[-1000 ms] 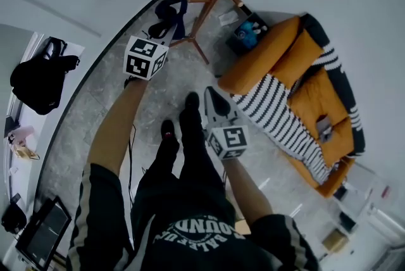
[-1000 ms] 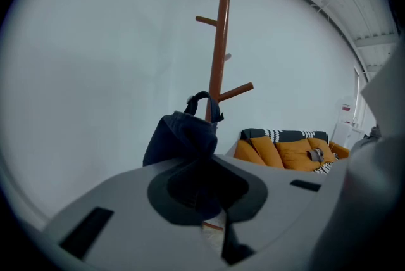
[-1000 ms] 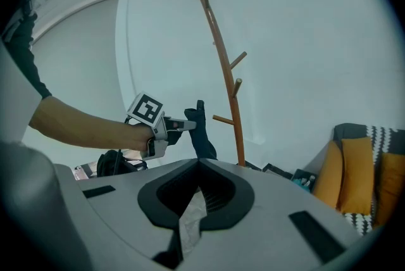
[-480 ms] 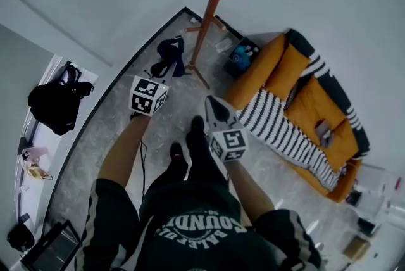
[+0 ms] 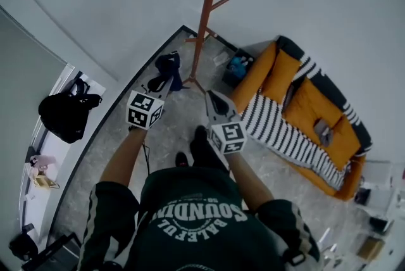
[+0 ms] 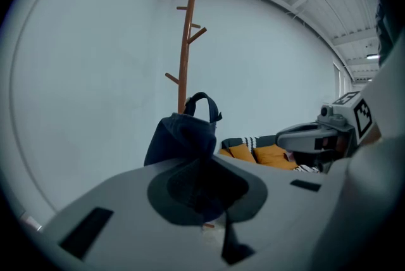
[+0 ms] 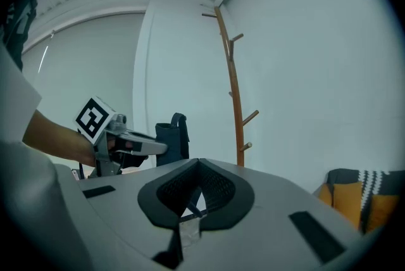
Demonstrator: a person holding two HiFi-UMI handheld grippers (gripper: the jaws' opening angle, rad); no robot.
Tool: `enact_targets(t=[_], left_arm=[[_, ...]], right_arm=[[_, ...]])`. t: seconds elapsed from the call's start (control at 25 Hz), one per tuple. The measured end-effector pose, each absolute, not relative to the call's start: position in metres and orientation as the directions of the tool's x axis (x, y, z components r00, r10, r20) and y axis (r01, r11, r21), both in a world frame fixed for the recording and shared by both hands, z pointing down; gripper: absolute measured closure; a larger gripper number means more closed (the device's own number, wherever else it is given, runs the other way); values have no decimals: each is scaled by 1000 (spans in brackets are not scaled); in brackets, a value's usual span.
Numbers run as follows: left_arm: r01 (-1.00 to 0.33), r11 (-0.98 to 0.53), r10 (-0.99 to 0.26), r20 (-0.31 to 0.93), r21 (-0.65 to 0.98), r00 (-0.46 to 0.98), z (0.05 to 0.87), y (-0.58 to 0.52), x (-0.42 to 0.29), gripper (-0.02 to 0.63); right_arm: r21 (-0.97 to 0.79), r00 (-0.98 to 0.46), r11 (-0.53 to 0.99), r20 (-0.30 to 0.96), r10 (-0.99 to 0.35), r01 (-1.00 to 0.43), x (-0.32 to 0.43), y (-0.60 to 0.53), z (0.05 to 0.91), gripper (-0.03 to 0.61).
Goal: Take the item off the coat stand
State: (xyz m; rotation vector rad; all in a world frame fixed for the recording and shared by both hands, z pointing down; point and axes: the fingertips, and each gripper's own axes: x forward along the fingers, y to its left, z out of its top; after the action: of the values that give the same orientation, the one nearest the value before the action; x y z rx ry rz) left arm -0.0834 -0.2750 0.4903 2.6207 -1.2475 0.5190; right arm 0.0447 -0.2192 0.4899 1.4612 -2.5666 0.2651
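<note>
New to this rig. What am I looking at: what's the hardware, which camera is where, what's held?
No robot: a person holds a two-jaw gripper in each hand; the marker cubes are part of them. The head view looks down from the person's head at arms, legs and floor. The other two pictures come from a camera on each gripper, looking along its jaws. The left gripper is shut on a dark blue bag, apart from the coat stand, whose pegs are bare. The right gripper is shut and empty. An orange sofa with a striped blanket stands on the floor.
</note>
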Motion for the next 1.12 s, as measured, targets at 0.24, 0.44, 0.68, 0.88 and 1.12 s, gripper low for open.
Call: enact_targets(t=[0.24,0.44,0.68,0.88,1.12], left_arm=[[-761,-649,-705,377,0,601,475,-240,-89,595],[-759,-650,-710,370,-18,599,472,-222,-95,595],[-756,-655,-706,370,-18,603,472,-210,-95,595],[-753,-658,-705,366,-16,608,470,-204,-94,595],[-751,-660,-702,363,-7,613,471,-198,-91,595]], right_arm=[[-38,-514,517,190,-837,-855,44,-211,461,580],[-27,-518,522,180,-836,-853,38,-209,456,580],[-26,-522,524,152,-839,-851,33,-205,448,580],[-22,-513,515,132,-848,-857,36,-204,445,580],[-5,-499,502,123,-858,-865,42,-199,441,580]])
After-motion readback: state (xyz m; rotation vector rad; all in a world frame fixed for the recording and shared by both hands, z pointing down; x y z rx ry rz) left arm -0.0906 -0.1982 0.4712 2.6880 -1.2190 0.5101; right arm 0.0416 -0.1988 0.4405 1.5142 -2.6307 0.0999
